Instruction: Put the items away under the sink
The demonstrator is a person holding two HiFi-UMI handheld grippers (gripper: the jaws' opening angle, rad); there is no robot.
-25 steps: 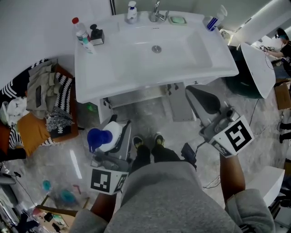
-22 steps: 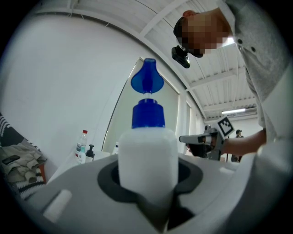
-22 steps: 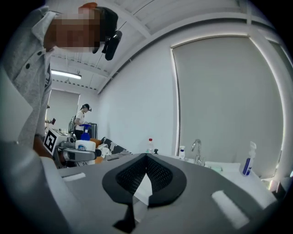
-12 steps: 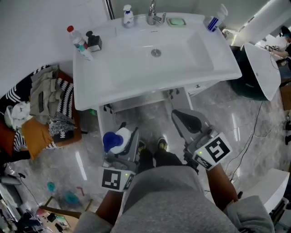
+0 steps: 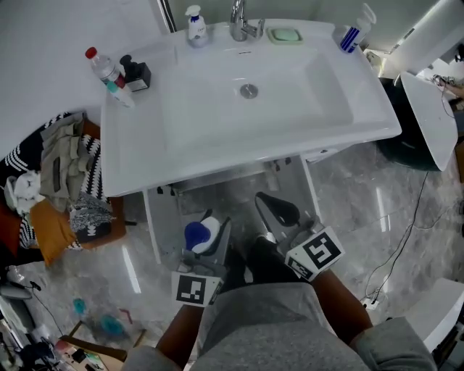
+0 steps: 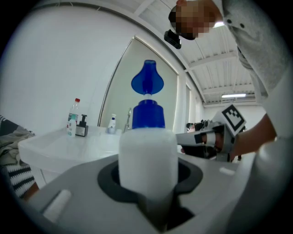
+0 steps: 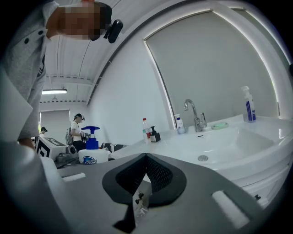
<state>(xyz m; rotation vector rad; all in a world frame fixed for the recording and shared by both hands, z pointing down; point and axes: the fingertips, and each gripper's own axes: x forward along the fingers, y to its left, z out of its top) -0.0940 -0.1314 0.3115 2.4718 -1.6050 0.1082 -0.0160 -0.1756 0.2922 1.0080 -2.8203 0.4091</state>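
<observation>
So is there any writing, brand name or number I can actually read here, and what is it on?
No text is readable in any view.
Pump bottle: blue label print, too small to read.
Spray bottle and water bottle on the sink: labels too blurred to read.
Marker cubes: black-and-white square patterns, no letters.

This looks like a bathroom mock-up set in a big workroom: a white washbasin (image 5: 145, 163) with a faucet (image 5: 241, 22) on a glossy marble-look floor (image 5: 362, 196), under a strip light (image 6: 233, 96) on an industrial ceiling (image 6: 215, 59).
</observation>
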